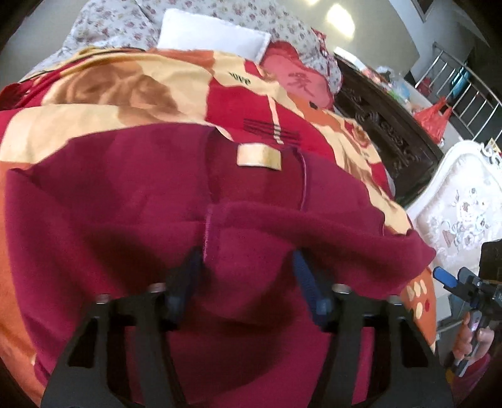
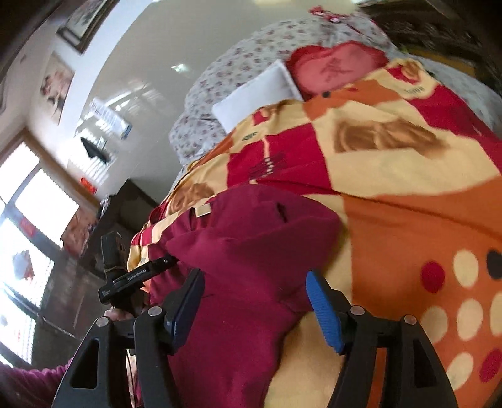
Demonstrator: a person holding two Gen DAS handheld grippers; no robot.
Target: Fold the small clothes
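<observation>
Left wrist view: left gripper [image 1: 248, 273] angled down over the maroon garment [image 1: 125, 204], jaws partly spread, a raised fold of cloth between the fingers, pads seemingly not pressing on it. Right wrist view: right gripper [image 2: 254, 298] spread wider, straddling a hump of the same garment [image 2: 251, 226], nothing pinched. Garment directly ahead of and beneath both claws, tan label [image 1: 259, 158] at the far side, long axis hard to judge in the bunching. Left gripper judged nearer the folded edge. Underneath, a red, cream and orange blanket [image 1: 109, 84]; beyond, a white pillow [image 1: 213, 33], floral bedding [image 1: 103, 25], dark carved furniture [image 1: 386, 125], bright window [image 2: 28, 194]
</observation>
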